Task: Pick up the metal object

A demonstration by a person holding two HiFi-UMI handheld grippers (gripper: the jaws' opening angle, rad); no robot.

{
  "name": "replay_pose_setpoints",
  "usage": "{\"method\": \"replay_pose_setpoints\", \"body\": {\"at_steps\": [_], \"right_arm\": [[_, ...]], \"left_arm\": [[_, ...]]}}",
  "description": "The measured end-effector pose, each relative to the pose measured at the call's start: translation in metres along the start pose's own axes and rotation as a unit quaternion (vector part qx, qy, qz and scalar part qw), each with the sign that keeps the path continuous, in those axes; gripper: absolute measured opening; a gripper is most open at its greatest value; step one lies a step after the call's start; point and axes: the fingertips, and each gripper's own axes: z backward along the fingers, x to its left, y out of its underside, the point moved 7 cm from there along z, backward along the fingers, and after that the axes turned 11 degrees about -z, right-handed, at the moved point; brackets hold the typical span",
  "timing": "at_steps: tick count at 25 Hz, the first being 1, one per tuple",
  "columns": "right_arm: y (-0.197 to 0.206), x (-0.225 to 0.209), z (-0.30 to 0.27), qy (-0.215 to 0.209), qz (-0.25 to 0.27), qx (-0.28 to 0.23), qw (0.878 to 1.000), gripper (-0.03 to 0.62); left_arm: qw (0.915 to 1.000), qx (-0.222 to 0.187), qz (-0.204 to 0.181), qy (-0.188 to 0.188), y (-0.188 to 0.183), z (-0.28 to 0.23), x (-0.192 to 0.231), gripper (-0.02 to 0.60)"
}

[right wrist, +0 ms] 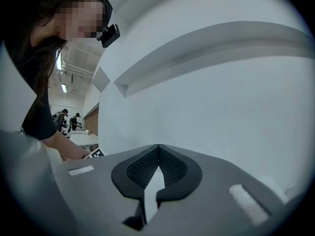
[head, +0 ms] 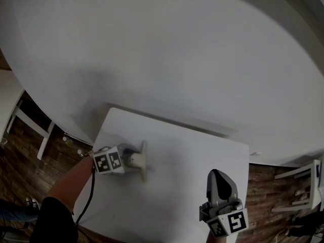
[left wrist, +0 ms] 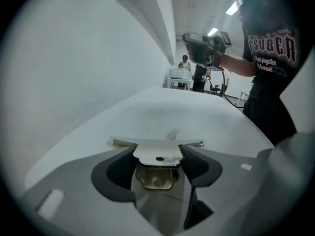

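The metal object (left wrist: pixel 156 154), a shiny flat bracket with a wide cross bar and a small hole, sits between the dark pads (left wrist: pixel 197 163) of my left gripper (left wrist: pixel 156 150). Both pads lie against its sides, low over the small white table (left wrist: pixel 197 117). In the head view the left gripper (head: pixel 137 160) lies at the table's left part, with the metal object (head: pixel 144 162) at its tips. My right gripper (head: pixel 220 175) hovers over the table's near right corner. Its ribbed pads (right wrist: pixel 170 168) meet with nothing between them.
A white wall (head: pixel 177 44) with a ledge rises right behind the table (head: pixel 192 146). Wooden floor (head: pixel 30 156) shows at both sides, with white furniture legs at the left (head: pixel 45 135) and right (head: pixel 304 186). A cable (head: pixel 90 196) hangs from the left gripper.
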Motion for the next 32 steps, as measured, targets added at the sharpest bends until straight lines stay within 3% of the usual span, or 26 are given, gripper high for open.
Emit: {"method": "replay_pose_setpoints", "body": {"at_steps": [9,15,18,22,29,32], "right_arm": [[-0.004,0.0,0.004,-0.004,-0.003,-0.005,1.0,0.011],[-0.011,0.004,0.006,-0.015,-0.006,-0.013,1.0,0.011],[-0.017,0.009,0.006,-0.024,-0.007,-0.018,1.0,0.011],[-0.027,0.016,0.002,-0.038,0.003,-0.023,0.999,0.011],[-0.048,0.034,-0.003,-0.084,-0.017,-0.059,0.995,0.011],[-0.054,0.038,-0.002,-0.09,-0.014,-0.065,0.994,0.011]], "left_arm": [[0.9997,-0.002,0.016,-0.02,-0.002,0.004,-0.005,0.285],[0.9927,-0.04,0.07,-0.09,-0.026,0.03,-0.008,0.285],[0.9804,-0.054,0.139,-0.129,-0.054,0.052,-0.007,0.285],[0.9567,-0.125,0.191,-0.18,-0.108,0.096,-0.008,0.285],[0.916,-0.174,0.181,-0.313,-0.186,0.164,-0.018,0.285],[0.908,-0.156,0.161,-0.354,-0.206,0.177,-0.027,0.285]]}}
